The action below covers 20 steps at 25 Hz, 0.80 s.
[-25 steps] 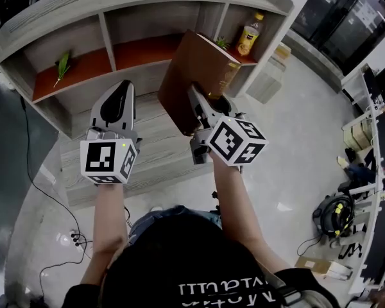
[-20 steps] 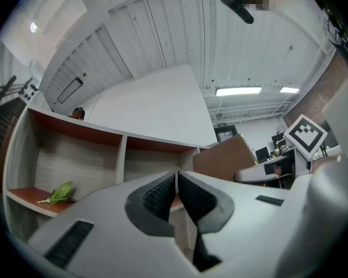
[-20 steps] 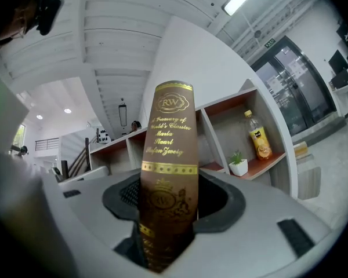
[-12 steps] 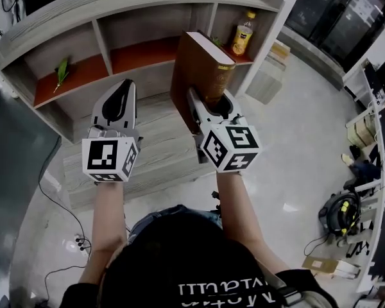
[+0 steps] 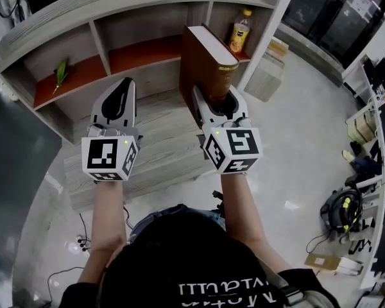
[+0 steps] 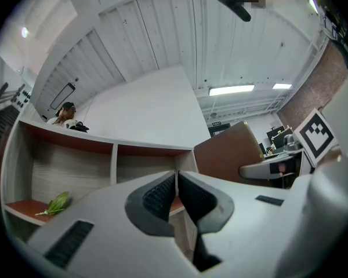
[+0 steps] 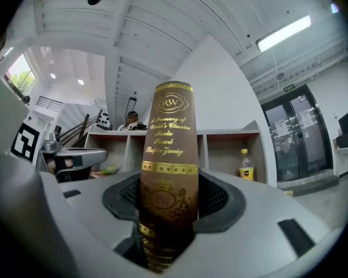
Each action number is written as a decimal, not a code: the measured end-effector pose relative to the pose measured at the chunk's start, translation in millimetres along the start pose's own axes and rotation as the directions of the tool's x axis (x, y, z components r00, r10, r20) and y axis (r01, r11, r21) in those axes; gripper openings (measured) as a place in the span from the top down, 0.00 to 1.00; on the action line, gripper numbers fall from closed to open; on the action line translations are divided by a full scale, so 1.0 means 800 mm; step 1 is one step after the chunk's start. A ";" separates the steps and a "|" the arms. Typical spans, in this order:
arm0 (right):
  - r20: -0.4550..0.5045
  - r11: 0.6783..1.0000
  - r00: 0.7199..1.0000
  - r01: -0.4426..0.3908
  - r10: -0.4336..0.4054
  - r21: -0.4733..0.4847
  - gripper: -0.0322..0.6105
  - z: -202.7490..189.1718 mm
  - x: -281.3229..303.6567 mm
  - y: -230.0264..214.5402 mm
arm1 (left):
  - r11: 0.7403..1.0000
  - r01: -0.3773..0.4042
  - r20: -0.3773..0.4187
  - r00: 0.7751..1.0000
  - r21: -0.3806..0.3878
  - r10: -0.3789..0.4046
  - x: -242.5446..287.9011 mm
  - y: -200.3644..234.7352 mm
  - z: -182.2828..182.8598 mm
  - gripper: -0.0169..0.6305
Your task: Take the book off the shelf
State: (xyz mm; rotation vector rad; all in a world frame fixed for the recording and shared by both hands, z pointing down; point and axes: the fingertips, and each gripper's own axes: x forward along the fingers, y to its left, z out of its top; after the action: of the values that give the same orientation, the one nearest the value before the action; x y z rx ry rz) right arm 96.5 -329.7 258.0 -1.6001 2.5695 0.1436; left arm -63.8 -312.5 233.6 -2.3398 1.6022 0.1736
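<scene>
A thick brown book (image 5: pixel 205 66) with gold lettering on its spine (image 7: pixel 168 155) stands upright in my right gripper (image 5: pixel 219 102), whose jaws are shut on its lower spine. It is held out in front of the grey wooden shelf unit (image 5: pixel 135 8), clear of the compartments. In the left gripper view the same book (image 6: pixel 229 152) shows at the right. My left gripper (image 5: pixel 119 95) hovers to the left of it, its black pads (image 6: pixel 162 193) closed together on nothing.
A yellow drink bottle (image 5: pixel 239 31) stands in the right compartment of the shelf, and a green leaf (image 5: pixel 61 69) lies in the left one. A low wooden step (image 5: pixel 154 153) sits under my grippers. Cables (image 5: pixel 83 239) lie on the glossy floor at the left.
The right gripper has rolled, bringing the book from a left-leaning tilt to upright, and has risen a little. The left gripper has barely shifted.
</scene>
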 end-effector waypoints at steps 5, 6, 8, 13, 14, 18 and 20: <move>0.008 1.000 1.000 0.000 0.000 -0.032 0.60 0.005 -0.004 0.002 | 1.000 0.005 0.001 1.000 0.001 -0.005 -0.001 -0.003 0.002 0.96; 0.009 0.999 1.000 -0.001 0.001 -0.037 0.60 0.006 -0.005 0.002 | 1.000 0.006 0.002 1.000 0.002 -0.006 -0.001 -0.004 0.003 0.95; 0.009 0.999 1.000 -0.002 0.003 -0.049 0.60 0.007 -0.007 0.003 | 1.000 0.008 0.005 1.000 0.005 -0.008 -0.002 -0.007 0.006 0.96; 0.005 0.997 1.000 -0.006 0.006 -0.071 0.60 0.010 -0.012 0.005 | 1.000 0.007 0.009 1.000 0.009 -0.007 -0.005 -0.013 0.011 0.96; 0.006 0.997 1.000 -0.007 0.008 -0.072 0.60 0.011 -0.012 0.005 | 1.000 0.008 0.010 1.000 0.009 -0.008 -0.005 -0.014 0.012 0.96; 0.007 0.997 1.000 -0.008 0.009 -0.077 0.60 0.013 -0.014 0.007 | 1.000 0.011 0.013 1.000 0.005 -0.011 -0.006 -0.016 0.013 0.96; 0.006 0.997 1.000 -0.010 0.010 -0.080 0.60 0.013 -0.015 0.008 | 1.000 0.011 0.015 1.000 0.002 -0.011 -0.008 -0.016 0.013 0.96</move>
State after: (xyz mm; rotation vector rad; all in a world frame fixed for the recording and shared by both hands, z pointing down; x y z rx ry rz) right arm 96.4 -314.6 249.6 -1.6102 2.5985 0.2549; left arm -53.3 -299.6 227.8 -2.3398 1.5819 0.1864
